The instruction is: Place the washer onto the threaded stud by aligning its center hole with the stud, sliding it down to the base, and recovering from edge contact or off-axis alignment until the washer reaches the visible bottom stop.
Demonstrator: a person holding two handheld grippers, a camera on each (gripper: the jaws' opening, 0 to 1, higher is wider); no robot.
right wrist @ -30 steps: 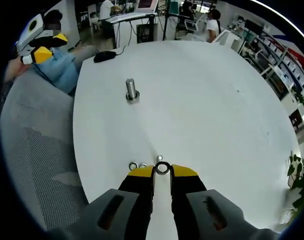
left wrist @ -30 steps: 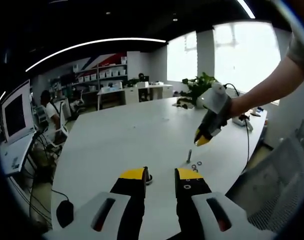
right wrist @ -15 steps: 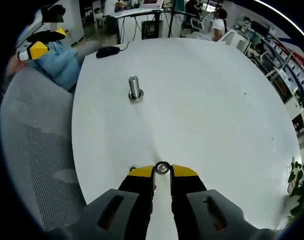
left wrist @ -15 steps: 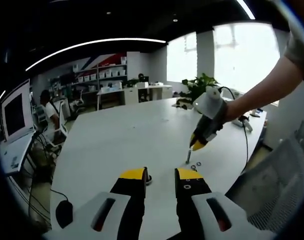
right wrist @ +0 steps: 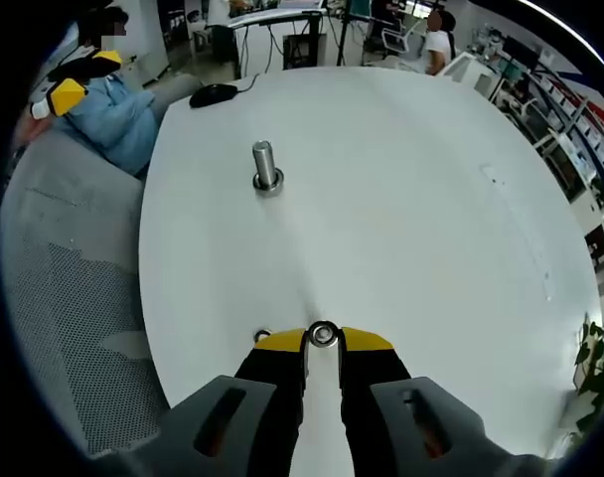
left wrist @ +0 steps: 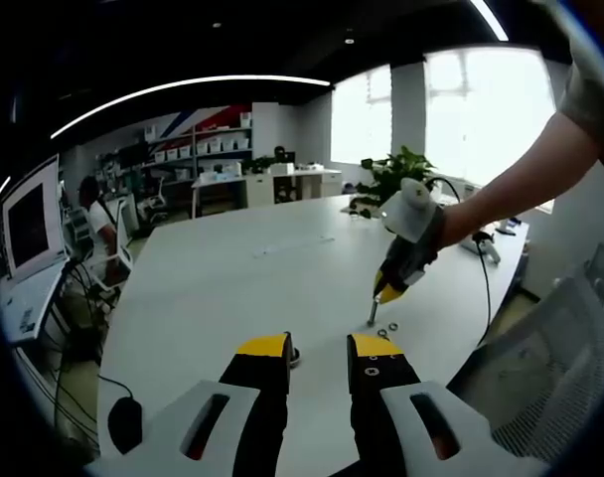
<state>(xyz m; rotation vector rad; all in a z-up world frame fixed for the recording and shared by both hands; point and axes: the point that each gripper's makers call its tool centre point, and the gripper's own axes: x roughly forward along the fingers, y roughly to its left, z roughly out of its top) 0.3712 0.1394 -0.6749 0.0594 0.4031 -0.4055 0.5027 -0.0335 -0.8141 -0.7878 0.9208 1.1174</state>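
Note:
A steel threaded stud (right wrist: 265,165) stands upright on its round base on the white table (right wrist: 431,248). My right gripper (right wrist: 323,338) is shut on a small steel washer (right wrist: 323,334), held flat between its yellow tips, well short of the stud. In the left gripper view the right gripper (left wrist: 386,291) hangs just above the table near a small upright pin (left wrist: 372,312). My left gripper (left wrist: 320,350) is open and holds nothing; the stud's base (left wrist: 295,354) peeks out beside its left finger. The left gripper (right wrist: 64,92) also shows far beyond the stud.
Spare washers (left wrist: 386,329) lie by the table edge, one (right wrist: 263,336) beside my right jaws. A black mouse (right wrist: 213,93) sits past the stud. A grey mesh chair (right wrist: 74,328) stands off the table's near edge. A person's arm (left wrist: 521,184) holds the right gripper.
The right gripper, with the washer, has moved leftward and lower in the left gripper view; the spare washers have slid under its jaws in its own view. The left gripper stayed put.

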